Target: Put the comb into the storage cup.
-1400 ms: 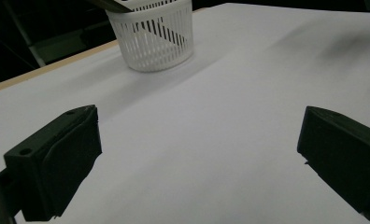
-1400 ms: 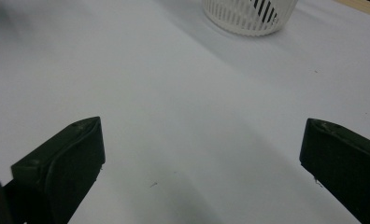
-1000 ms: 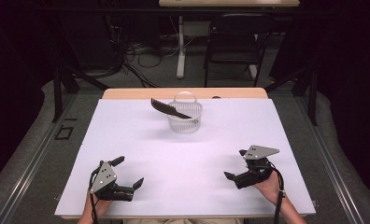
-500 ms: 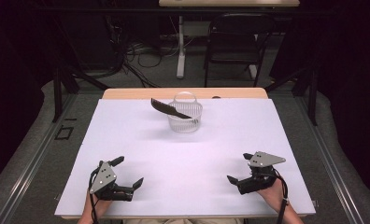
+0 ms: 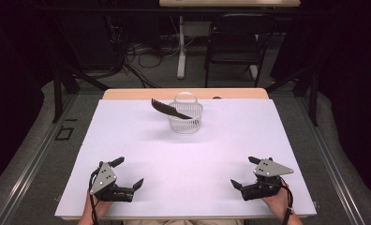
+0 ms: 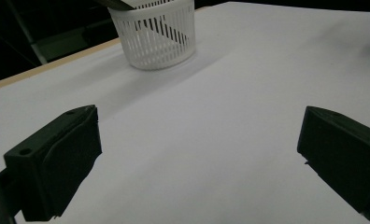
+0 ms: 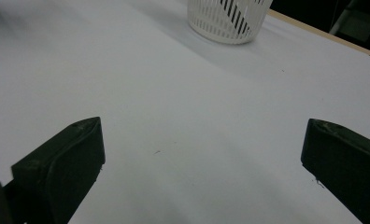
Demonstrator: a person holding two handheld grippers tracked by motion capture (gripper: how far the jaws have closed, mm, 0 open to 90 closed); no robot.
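Both grippers idle: left gripper [image 5: 127, 174] and right gripper [image 5: 243, 173] had jaws spread wide, gripping nothing. Comb [image 5: 170, 109] lay propped in the basket [image 5: 186, 123], well ahead of both jaws. Placing looked finished; nothing evidently left.

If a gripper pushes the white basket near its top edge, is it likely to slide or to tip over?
The white basket looks thin and slatted, so it is probably light and may slide easily on the smooth table. The black comb leans out over its rim, so a high push might tip it toward that side.
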